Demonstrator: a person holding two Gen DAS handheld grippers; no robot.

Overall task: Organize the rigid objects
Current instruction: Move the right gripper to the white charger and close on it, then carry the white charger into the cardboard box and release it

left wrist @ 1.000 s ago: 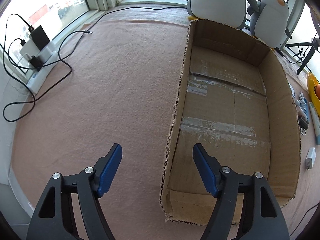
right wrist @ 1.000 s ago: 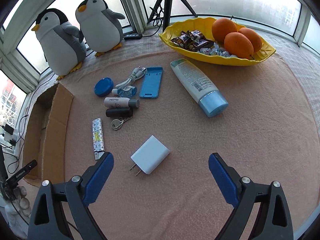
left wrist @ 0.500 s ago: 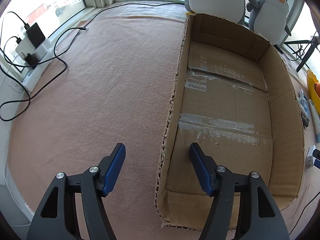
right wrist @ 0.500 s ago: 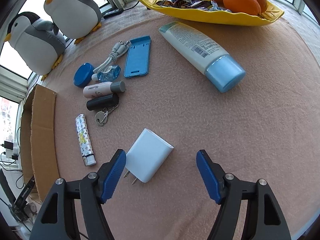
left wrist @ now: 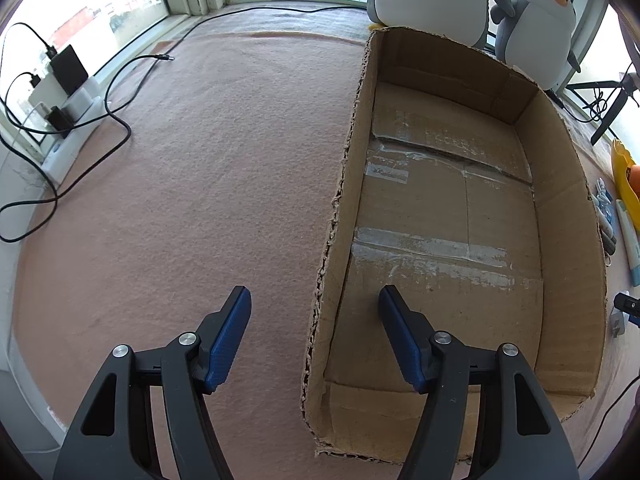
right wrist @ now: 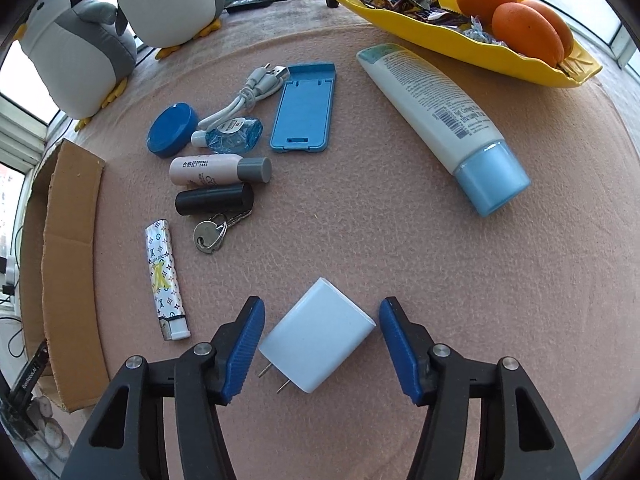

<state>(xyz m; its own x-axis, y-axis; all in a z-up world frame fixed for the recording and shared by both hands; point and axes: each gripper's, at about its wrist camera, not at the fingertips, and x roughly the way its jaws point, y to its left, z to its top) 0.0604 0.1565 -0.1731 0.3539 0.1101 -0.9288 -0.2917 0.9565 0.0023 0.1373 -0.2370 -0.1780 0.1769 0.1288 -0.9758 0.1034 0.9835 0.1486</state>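
Note:
A white plug charger (right wrist: 318,340) lies on the pink carpet, prongs toward me. My right gripper (right wrist: 322,302) points down over it. Its jaws are closing with the charger between them, and narrow gaps still show at both blue pads. An empty cardboard box (left wrist: 560,240) lies open on the carpet, and its edge (right wrist: 68,260) shows at the left of the right wrist view. My left gripper (left wrist: 314,292) hangs open astride the box's near wall, one finger outside and one inside, touching nothing.
Beyond the charger lie a patterned lighter (right wrist: 164,276), keys (right wrist: 210,234), a black tube (right wrist: 214,199), a pink bottle (right wrist: 216,169), a blue lid (right wrist: 172,130), a blue phone stand (right wrist: 304,108) and a lotion tube (right wrist: 436,112). A yellow fruit tray (right wrist: 460,46) and plush penguins (right wrist: 76,56) stand behind. A power strip with cables (left wrist: 68,112) lies at the far left.
My right gripper has come down over the charger and its jaws have narrowed around it. The left gripper's jaws narrowed slightly, then held still over the box wall.

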